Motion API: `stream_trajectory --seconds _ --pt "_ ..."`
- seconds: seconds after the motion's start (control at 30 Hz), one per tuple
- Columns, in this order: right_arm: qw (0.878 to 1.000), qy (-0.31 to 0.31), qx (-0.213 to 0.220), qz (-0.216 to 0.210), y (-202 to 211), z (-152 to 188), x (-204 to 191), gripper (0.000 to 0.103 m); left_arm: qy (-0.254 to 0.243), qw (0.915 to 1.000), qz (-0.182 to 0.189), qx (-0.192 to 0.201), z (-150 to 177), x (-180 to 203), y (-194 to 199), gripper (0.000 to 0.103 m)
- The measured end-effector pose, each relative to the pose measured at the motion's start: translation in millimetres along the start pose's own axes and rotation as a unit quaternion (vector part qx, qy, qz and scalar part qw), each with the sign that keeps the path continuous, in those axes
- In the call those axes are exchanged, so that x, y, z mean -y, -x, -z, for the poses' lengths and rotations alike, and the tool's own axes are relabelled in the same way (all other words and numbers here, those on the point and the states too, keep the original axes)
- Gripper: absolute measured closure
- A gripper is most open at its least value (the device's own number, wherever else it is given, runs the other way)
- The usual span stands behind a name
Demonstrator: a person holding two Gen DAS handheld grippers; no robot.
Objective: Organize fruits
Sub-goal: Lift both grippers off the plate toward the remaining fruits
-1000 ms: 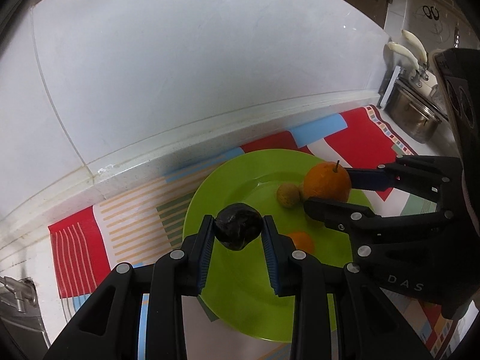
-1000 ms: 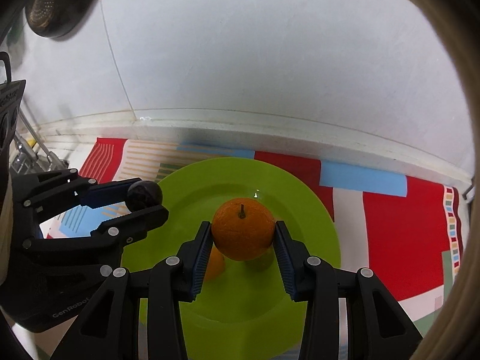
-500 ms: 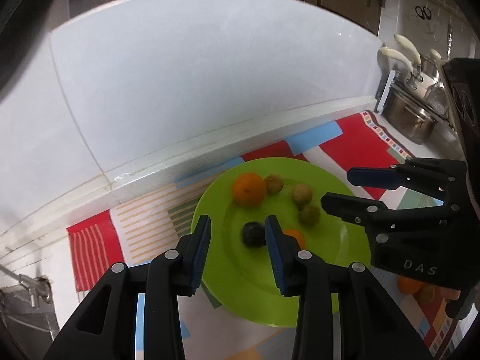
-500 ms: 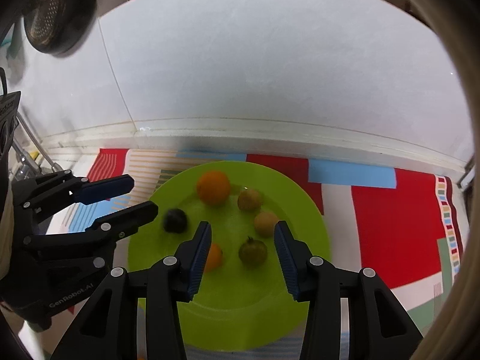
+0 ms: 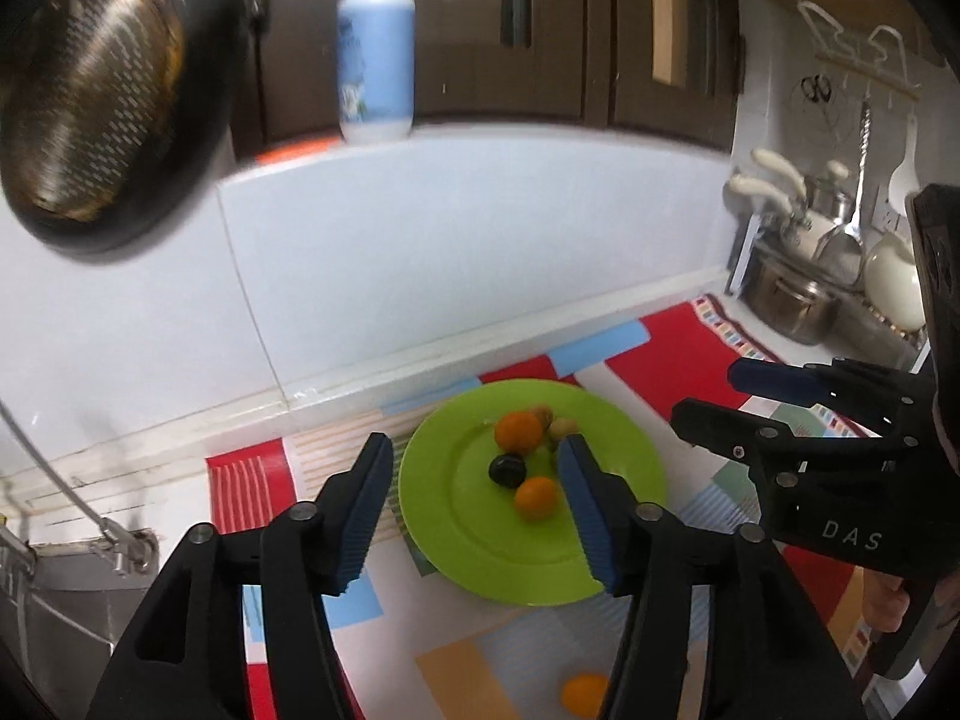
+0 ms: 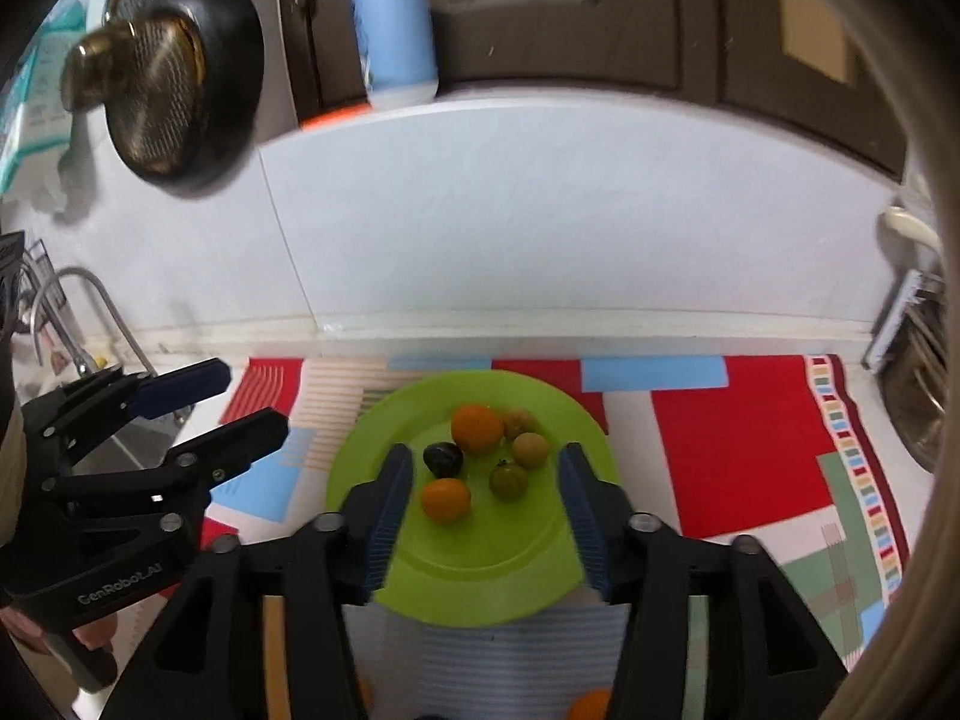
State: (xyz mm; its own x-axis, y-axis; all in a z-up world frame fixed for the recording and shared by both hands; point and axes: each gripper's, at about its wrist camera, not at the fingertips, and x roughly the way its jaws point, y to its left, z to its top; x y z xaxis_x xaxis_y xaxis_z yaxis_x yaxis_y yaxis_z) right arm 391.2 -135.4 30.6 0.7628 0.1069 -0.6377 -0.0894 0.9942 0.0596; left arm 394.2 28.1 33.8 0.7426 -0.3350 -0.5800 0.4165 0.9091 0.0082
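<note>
Both grippers hang above the table with their jaws spread wide and nothing between them. The left gripper [image 5: 477,462] and the right gripper [image 6: 485,468] each frame the green plate [image 6: 480,576], which lies below and beyond the fingertips, apart from them. The plate rests on a patchwork mat [image 6: 738,450] of red, blue and striped panels, set against the white wall.

Six fruits lie grouped on the far half of the plate. A large orange [image 6: 477,428] sits toward the back, with a dark plum [image 6: 443,459] just beside it on the left. In front of the plum lies a small orange [image 6: 444,500]. To the right of the large orange are two small yellowish fruits [image 6: 530,449], one behind the other, and a greenish fruit [image 6: 508,480] lies in front of them. In the right wrist view all six fall between the two fingers.

Off the plate, another orange fruit [image 5: 583,695] lies on the mat near the lower edge of the left wrist view.

A blue bottle [image 6: 393,24] stands on the ledge above the wall, and a dark pan [image 6: 174,90] hangs to the left.
</note>
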Motion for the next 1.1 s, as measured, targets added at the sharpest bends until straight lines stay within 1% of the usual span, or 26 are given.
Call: stream_trajectory --seconds 0.13,0.17,0.2,0.3,0.33,0.4,0.47,0.53,0.57,0.6,0.67,0.77,0.93,1.1 --pt "1.0 -0.007 0.026 0.016 31 6 0 0.047 0.004 0.9998 -0.006 0.016 5 7 29 0.039" --pt "0.999 -0.009 0.034 0.022 40 9 -1 0.045 0.005 0.9998 -0.007 0.019 7 8 34 0.037" --pt "0.999 -0.009 0.04 0.028 47 12 -1 0.04 0.006 0.9997 -0.01 0.022 9 10 40 0.036" --pt "0.997 -0.013 0.057 0.042 64 21 -2 0.038 0.007 0.9994 -0.012 0.031 15 15 56 0.035" --pt "0.997 -0.012 0.06 0.045 70 23 -2 0.038 0.009 0.9994 -0.011 0.033 16 17 61 0.034" --pt "0.997 -0.01 0.066 0.049 80 30 -4 0.038 0.013 0.9991 -0.01 0.039 19 20 71 0.029" --pt "0.996 -0.015 0.07 0.052 91 38 -6 0.038 0.014 0.9985 -0.019 0.05 22 24 81 0.028" --pt "0.995 -0.021 0.073 0.057 97 44 -6 0.034 0.014 0.9978 -0.023 0.061 26 27 90 0.026" --pt "0.995 -0.026 0.076 0.06 102 48 -5 0.031 0.015 0.9976 -0.024 0.064 27 28 93 0.025" --pt "0.994 -0.032 0.08 0.066 106 52 -4 0.03 0.014 0.9973 -0.026 0.067 29 29 96 0.024" --pt "0.992 -0.041 0.085 0.081 118 58 -5 0.03 0.011 0.997 -0.03 0.071 33 32 101 0.024" --pt "0.991 -0.052 0.085 0.092 127 69 -4 0.03 0.013 0.9967 -0.03 0.074 41 34 105 0.022" --pt "0.986 -0.059 0.097 0.124 137 87 -3 0.03 0.018 0.9962 -0.032 0.078 54 35 108 0.021" --pt "0.979 -0.067 0.108 0.159 142 106 -2 0.03 0.008 0.9961 -0.037 0.08 68 40 106 0.021"
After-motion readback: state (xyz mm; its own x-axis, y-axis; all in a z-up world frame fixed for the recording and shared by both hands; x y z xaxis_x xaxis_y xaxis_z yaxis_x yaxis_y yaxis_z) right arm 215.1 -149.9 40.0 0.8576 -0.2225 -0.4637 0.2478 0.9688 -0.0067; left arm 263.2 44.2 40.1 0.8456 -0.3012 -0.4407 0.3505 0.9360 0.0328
